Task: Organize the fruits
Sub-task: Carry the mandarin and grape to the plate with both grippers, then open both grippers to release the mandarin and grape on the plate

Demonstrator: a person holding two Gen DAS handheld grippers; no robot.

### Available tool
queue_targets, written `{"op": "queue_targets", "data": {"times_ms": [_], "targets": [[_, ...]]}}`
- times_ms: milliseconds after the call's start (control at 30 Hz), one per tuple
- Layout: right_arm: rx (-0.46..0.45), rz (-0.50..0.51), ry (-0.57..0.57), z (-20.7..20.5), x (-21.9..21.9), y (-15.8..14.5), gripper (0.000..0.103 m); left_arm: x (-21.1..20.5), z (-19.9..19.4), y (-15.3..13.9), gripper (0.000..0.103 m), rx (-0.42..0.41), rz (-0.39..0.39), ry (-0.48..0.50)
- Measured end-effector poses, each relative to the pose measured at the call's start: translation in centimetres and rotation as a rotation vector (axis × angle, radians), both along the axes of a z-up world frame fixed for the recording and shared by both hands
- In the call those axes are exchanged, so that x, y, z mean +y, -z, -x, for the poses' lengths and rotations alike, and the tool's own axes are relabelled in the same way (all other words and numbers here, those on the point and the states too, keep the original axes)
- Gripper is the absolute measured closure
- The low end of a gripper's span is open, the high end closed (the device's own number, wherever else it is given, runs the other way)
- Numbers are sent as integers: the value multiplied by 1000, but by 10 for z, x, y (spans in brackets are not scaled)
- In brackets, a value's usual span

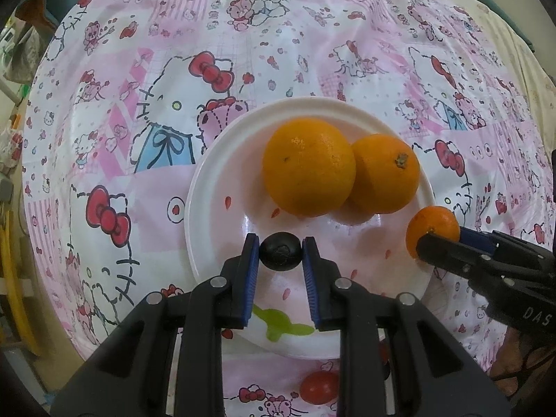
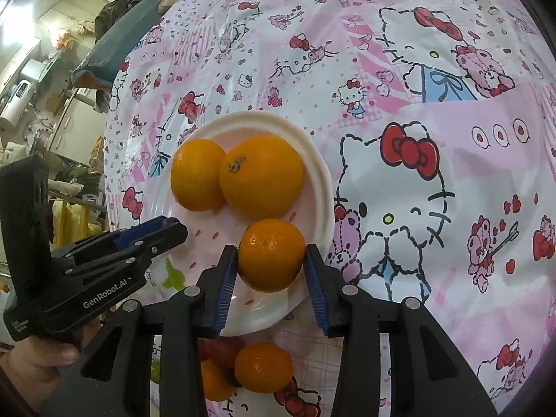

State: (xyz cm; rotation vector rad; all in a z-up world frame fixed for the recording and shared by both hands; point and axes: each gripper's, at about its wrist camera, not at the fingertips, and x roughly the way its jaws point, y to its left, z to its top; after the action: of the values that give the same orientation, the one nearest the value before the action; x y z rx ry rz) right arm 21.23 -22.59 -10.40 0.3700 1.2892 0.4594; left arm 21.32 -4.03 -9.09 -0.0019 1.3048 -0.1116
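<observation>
Between the blue pads of the left gripper sits a small dark round fruit, pinched tight just above the white plate. Beyond it, two big oranges lie touching on the plate. Beside them, the right gripper clasps a small orange over the plate's rim.

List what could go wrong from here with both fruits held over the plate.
1. The small orange in the right hand-held gripper sits over the plate's rim; released there, it may roll onto the tablecloth.
2. The blueberry in the left hand-held gripper is soft; harder squeezing could crush it.
3. The two big oranges touch; a dropped fruit could nudge them.
</observation>
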Motion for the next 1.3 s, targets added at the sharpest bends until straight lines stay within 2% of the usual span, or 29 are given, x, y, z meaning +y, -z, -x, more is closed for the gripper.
{"op": "queue_targets", "data": {"times_ms": [67, 133, 167, 233, 300, 433, 467, 700, 800, 900, 1167, 1233, 1300], "targets": [[1, -7, 5, 0, -1, -1, 57, 0, 0, 0, 81, 2, 1, 0], [-13, -28, 14, 0, -2, -4, 40, 0, 0, 0, 78, 2, -3, 0], [-22, -32, 16, 0, -2, -6, 37, 0, 0, 0, 74, 3, -6, 0], [-39, -27, 14, -1, -2, -11, 37, 0, 1, 0, 60, 5, -3, 0], [-49, -29, 24, -1, -3, -14, 37, 1, 1, 0, 55, 9, 7, 1], [-52, -36, 42, -3, -9, -17, 37, 2, 3, -2, 28, 1, -6, -5], [-55, -34, 44, -3, -10, -18, 37, 3, 3, -3, 26, -1, 1, -9], [-92, 0, 42, 0, -12, -29, 37, 9, 7, -12, 25, -28, 9, -30], [-116, 15, 51, 3, -13, -37, 27, 11, 11, -18, 25, -59, 2, -33], [-126, 20, 60, 5, -14, -42, 26, 13, 14, -24, 25, -79, 13, -31], [-155, 7, 72, 23, -21, -59, 26, 20, 28, -47, 25, -177, -33, -71], [-166, -2, 73, 30, -23, -66, 26, 18, 30, -48, 25, -183, -75, -51], [-172, -4, 74, 34, -25, -71, 26, 19, 35, -50, 25, -192, -77, -46]]}}
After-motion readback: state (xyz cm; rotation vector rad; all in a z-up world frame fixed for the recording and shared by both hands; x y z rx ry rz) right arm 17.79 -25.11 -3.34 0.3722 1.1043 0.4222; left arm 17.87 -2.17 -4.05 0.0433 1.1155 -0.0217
